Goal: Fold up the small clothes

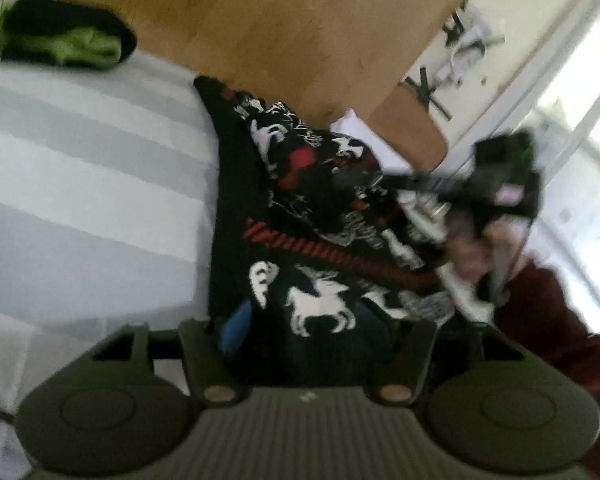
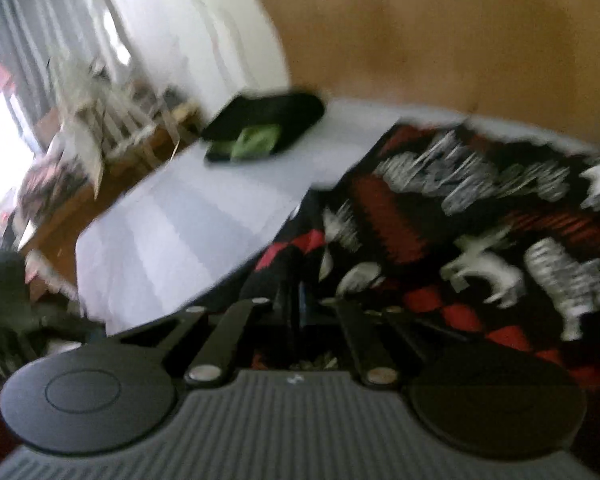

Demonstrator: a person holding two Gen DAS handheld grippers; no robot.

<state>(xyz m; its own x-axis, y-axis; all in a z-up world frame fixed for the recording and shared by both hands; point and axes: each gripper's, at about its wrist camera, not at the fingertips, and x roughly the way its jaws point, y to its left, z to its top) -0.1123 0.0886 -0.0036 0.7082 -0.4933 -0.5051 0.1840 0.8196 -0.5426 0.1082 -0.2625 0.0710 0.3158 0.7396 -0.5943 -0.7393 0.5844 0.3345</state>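
Observation:
A black garment (image 1: 320, 216) printed with white horses and red bands lies crumpled on the right side of a grey-and-white striped sheet (image 1: 80, 184). My left gripper (image 1: 304, 332) is low at the garment's near edge, jaws apart, with a bunch of the cloth lying between the blue pads (image 1: 234, 332). My right gripper (image 1: 404, 180), held by a hand, reaches in from the right and pinches a raised fold. In the right wrist view the right gripper (image 2: 294, 292) has its fingers together on the garment (image 2: 480, 220) at its left edge. Both views are blurred.
A folded black and green garment (image 1: 60, 36) (image 2: 264, 132) rests at the far corner of the striped sheet (image 2: 188, 216). A wooden surface (image 1: 280, 20) (image 2: 440, 32) lies beyond. A dark red sleeve (image 1: 548, 312) is at the right. A rack and clutter (image 2: 112, 116) stand past the sheet's left edge.

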